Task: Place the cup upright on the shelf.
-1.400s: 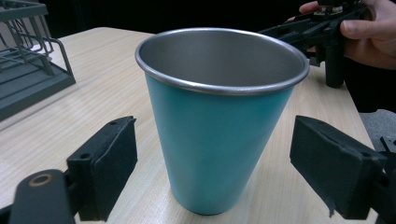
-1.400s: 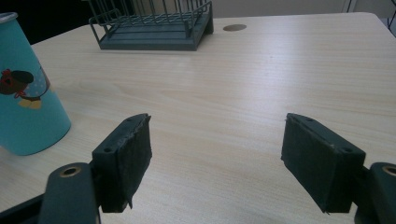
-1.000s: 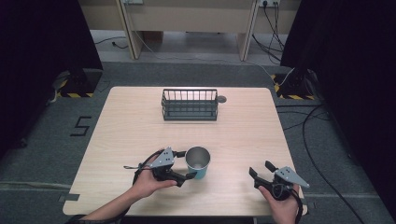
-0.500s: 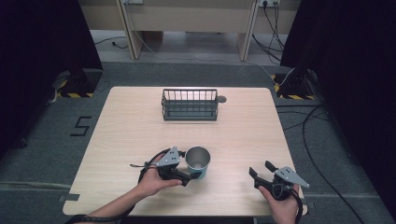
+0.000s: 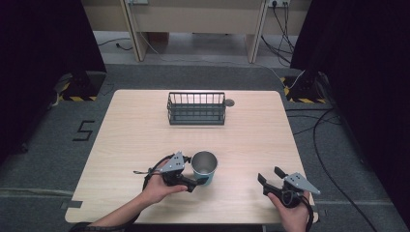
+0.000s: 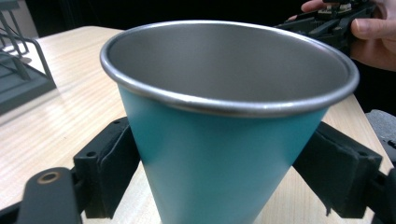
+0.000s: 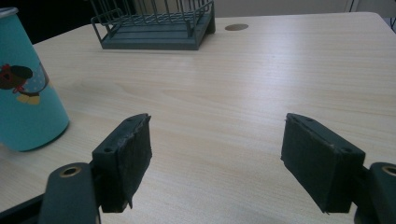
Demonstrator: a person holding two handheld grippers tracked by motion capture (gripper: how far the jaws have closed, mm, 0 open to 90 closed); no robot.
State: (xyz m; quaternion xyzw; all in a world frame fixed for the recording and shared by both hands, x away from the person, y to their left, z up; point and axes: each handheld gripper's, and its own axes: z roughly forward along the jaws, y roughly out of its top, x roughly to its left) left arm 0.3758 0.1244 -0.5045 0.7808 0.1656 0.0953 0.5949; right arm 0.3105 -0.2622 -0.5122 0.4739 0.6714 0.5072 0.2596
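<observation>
teal steel-rimmed cup [image 5: 204, 167] upright | left claw [image 5: 193, 181] grasping it | right claw [image 5: 270, 177] released

Light wooden table [image 5: 135, 125], seen from my side. A: dark wire basket [image 5: 196, 108], standing upright at the far middle of the tabletop with its open side up and nothing in it. B: small round grey disc [image 5: 229, 102] set flush in the tabletop, just beside the basket's far right corner. C: grey carpeted floor [image 5: 48, 159] around the table, with a dark figure "5" [image 5: 83, 130] marked on it to my left. D: black cables [image 5: 333, 121] trailing over the floor to my right. E: yellow-and-black striped strips [image 5: 77, 98] near both far corners of the table. F: black curtains [image 5: 43, 38] on either side. G: pale wooden furniture legs [image 5: 133, 29] at the back.
</observation>
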